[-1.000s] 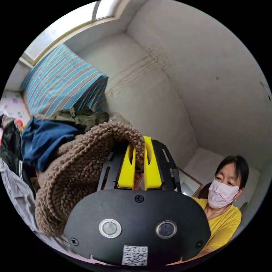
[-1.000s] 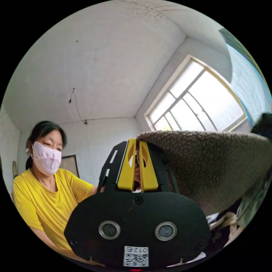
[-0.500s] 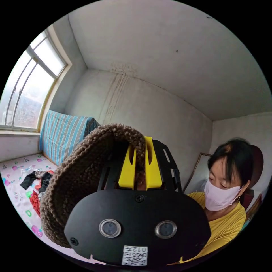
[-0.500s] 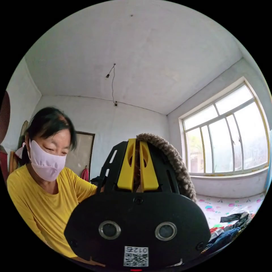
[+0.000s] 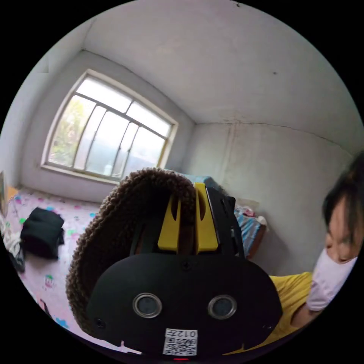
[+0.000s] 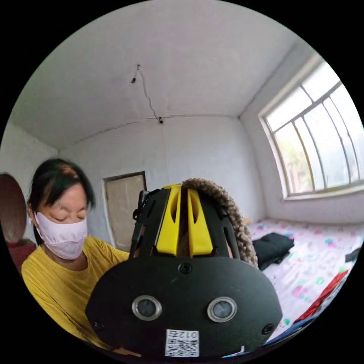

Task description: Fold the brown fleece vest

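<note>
Fleece sits pinched between the nearly closed yellow fingers of the left gripper [image 5: 187, 216], and the vest [image 5: 113, 227] drapes away toward 8 o'clock. The right gripper [image 6: 184, 220] clamps another edge, with the vest falling toward 4 o'clock. Probably it is held up by two points to hang straight above the bed [image 6: 322, 258].

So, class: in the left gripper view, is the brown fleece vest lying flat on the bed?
No: the brown fleece vest hangs from the left gripper, whose yellow jaws pinch its edge.
</note>
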